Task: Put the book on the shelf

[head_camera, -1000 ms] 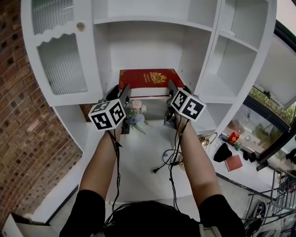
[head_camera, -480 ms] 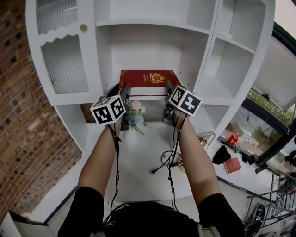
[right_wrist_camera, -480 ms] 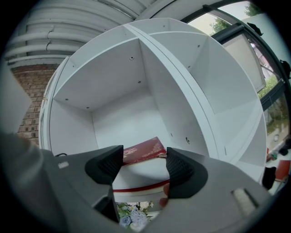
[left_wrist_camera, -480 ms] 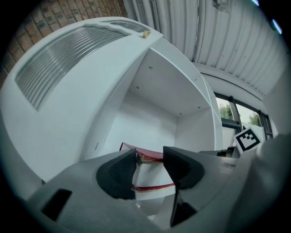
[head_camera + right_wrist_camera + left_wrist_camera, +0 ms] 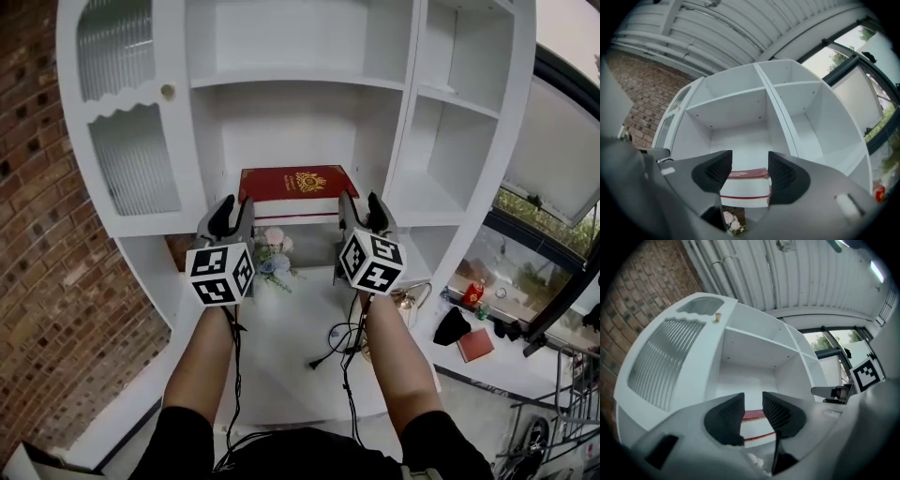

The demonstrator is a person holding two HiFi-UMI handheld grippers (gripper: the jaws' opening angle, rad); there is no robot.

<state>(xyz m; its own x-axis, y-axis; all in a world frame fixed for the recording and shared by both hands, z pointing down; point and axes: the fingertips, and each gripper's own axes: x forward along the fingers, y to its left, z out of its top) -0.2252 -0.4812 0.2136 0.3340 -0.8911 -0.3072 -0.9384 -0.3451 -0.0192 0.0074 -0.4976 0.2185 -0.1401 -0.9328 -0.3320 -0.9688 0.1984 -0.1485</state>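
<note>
Bright even daylight from windows (image 5: 548, 220) at right; soft shadows; strong fisheye warp; gripper views vignetted.

Head camera: sitting above the person's arms, looking forward and steeply down, facing the white shelf unit (image 5: 309, 82) at 12 o'clock. A brick wall (image 5: 37, 244) is running along 9 o'clock.

Left gripper (image 5: 230, 208) camera: riding just behind its own jaws, tilting upward into the middle bay and the ceiling, near the shelf front. Its jaws are closing with nothing between them.

Right gripper (image 5: 361, 206) camera: looking the same way from the 3 o'clock side. Its jaws are closing, likewise empty.

All three views are sharing the middle bay and the red book (image 5: 295, 181) lying in it. Both gripper views are catching its front edge through the jaw gap, at 6 o'clock.
</note>
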